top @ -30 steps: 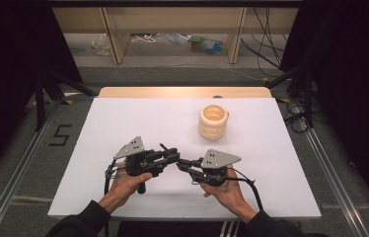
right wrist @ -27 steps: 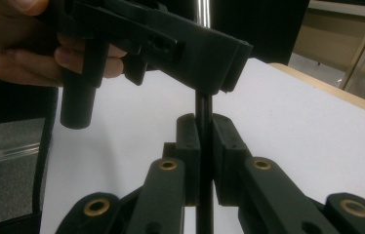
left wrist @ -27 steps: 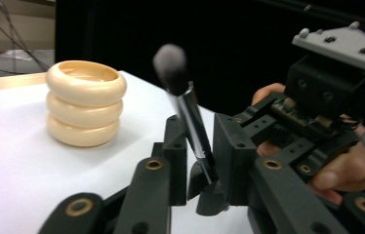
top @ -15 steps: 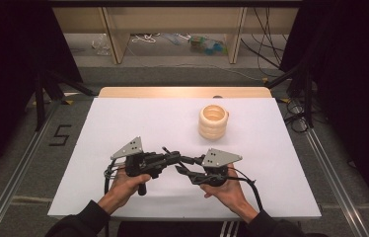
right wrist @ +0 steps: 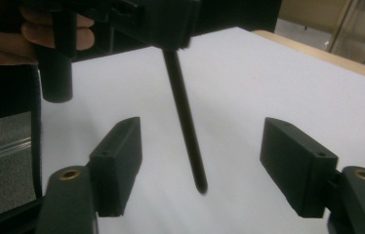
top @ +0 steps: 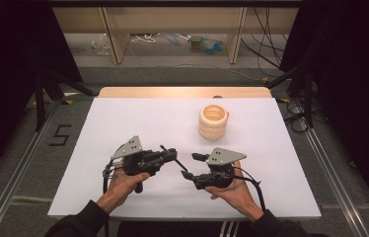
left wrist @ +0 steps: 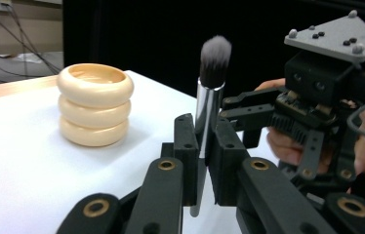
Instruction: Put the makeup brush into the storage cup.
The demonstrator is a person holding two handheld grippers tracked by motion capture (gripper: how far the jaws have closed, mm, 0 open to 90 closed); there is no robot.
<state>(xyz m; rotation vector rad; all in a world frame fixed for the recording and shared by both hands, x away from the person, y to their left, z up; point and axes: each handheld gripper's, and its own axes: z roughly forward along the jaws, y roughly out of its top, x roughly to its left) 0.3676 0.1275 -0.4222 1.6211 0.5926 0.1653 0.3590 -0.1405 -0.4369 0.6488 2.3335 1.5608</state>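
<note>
High view puts the left gripper (top: 172,157) first, over the near part of the white table (top: 123,118). Its jaws are clamped on a makeup brush (left wrist: 209,97) at the silver ferrule, so the bristles stand clear above the pads and the thin black handle hangs free below. In the left gripper view the brush sits upright between the pads, with the holder (left wrist: 95,105), a stack of three cream rings, well apart behind it on the table. That hold looks meant to keep the brush steady and ready for the holder's open top.

Next to the right, the right gripper (top: 190,165) faces the left one. Its jaws have just been opening and now stand wide, and in the right gripper view the handle (right wrist: 185,122) hangs between the pads without touching either. It seems to have let go so the left one alone carries the brush.
</note>
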